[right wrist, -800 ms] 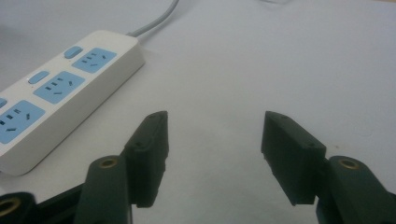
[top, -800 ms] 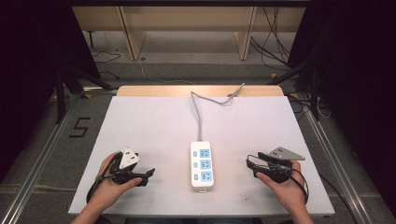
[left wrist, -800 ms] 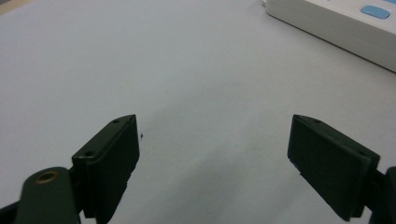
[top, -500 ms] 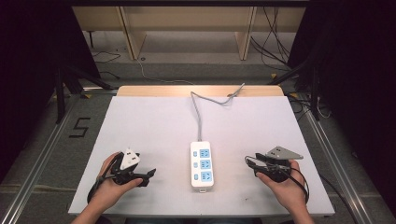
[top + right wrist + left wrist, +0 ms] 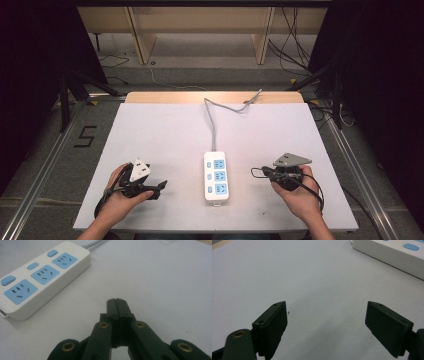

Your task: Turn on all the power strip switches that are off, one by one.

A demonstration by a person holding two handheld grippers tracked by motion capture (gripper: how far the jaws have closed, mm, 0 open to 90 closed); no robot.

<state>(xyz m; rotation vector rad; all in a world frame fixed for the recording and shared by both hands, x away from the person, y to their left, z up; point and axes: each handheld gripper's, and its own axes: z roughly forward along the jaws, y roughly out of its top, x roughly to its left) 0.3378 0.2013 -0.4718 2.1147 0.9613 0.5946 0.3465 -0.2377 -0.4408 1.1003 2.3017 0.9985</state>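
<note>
Your left gripper (image 5: pixel 159 187) rests near the table's (image 5: pixel 165 130) left edge with its flat black jaws spread wide over the bare matte white top. Your right gripper (image 5: pixel 259 172) has its jaws pressed together, holding nothing. Between them lies the glossy white power strip (image 5: pixel 216 176), oblong, with three blue sockets, its grey cord (image 5: pixel 212 122) running to the far edge.

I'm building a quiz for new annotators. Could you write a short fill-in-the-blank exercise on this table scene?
1. The white power strip has ___ blue socket panels.
2. The jaws of the right gripper are ___.
3. The jaws of the left gripper stand ___, with nothing between them.
4. The power strip lies ___ the two grippers on the table.

Missing words: three; shut; open; between
</note>
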